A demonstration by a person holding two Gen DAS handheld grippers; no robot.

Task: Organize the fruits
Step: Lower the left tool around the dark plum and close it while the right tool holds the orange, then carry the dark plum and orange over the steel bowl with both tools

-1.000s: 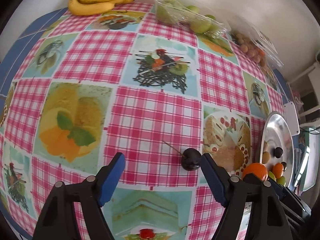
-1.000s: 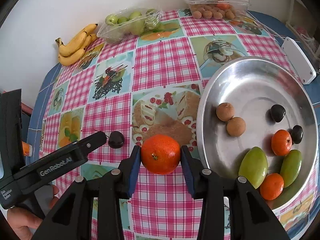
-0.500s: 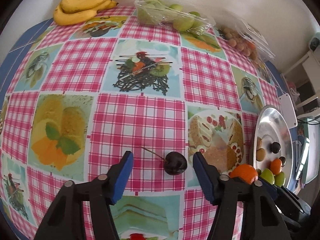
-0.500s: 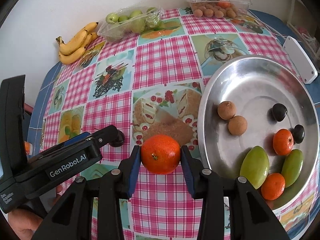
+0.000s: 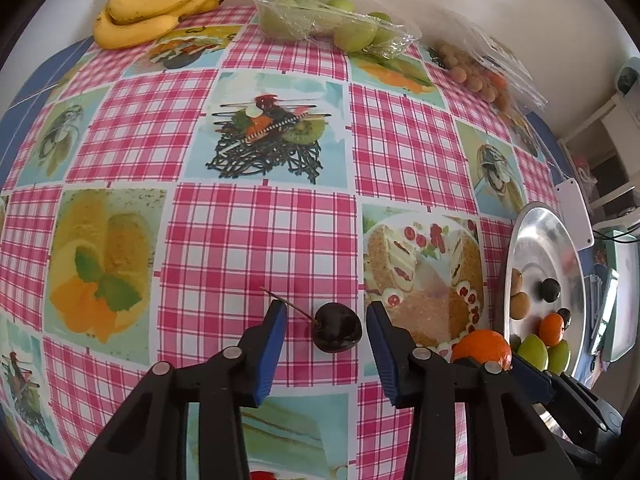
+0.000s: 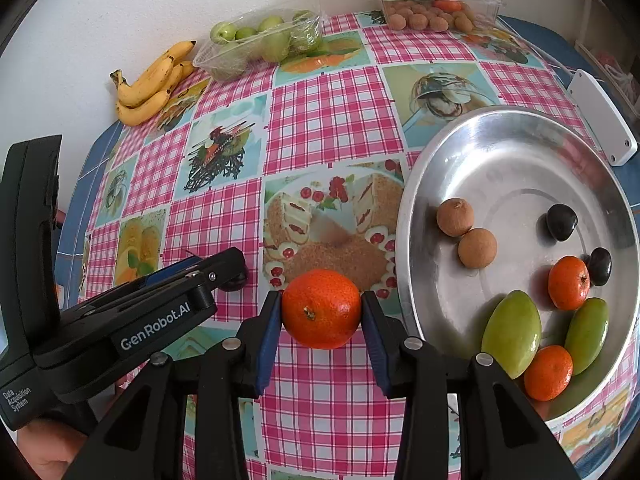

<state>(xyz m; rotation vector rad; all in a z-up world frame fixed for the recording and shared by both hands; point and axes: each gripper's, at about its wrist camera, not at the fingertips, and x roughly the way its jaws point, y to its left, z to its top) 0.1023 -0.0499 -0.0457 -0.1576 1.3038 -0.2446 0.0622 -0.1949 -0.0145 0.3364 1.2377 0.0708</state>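
A dark cherry (image 5: 337, 332) with a thin stem lies on the checked tablecloth. My left gripper (image 5: 326, 322) is open, its blue pads on either side of the cherry without touching it. In the right wrist view the left gripper (image 6: 192, 280) hides most of the cherry (image 6: 236, 282). My right gripper (image 6: 320, 316) is shut on an orange mandarin (image 6: 322, 309), held just left of the steel bowl (image 6: 500, 136). The mandarin (image 5: 482, 350) also shows in the left wrist view. The bowl holds two brown longans (image 6: 466, 230), two dark cherries, two mandarins and two green fruits.
Bananas (image 6: 154, 80), a wrapped tray of green fruit (image 6: 264, 40) and a clear box of longans (image 6: 436, 4) stand along the far edge by the wall. A white flat device (image 6: 604, 124) lies beyond the bowl.
My left gripper has moved forward and narrowed, so the cherry now sits between its pads. The right gripper keeps hold of the mandarin and has barely moved.
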